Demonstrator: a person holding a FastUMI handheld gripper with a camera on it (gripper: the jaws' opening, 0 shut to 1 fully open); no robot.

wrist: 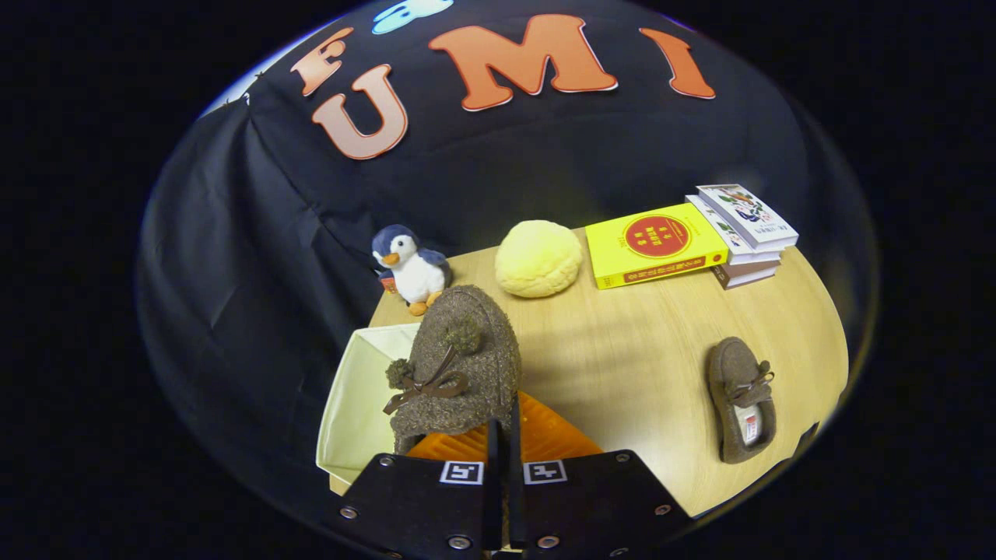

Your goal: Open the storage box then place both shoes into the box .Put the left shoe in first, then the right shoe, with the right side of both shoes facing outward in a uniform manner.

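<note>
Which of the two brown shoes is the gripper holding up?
The pom-pom shoe pinched in the gripper over the box; the other shoe lies on the table.

One shoe (459,365) sits clamped between the fingers of the gripper (503,435), raised over the storage box (354,397), which lies ahead and left of them. Second shoe (741,398) lies on the table (622,358), well right of the fingers. Beyond them: toy penguin (411,267) left, round cushion (538,257) centre, stacked books (692,237) right.
</note>
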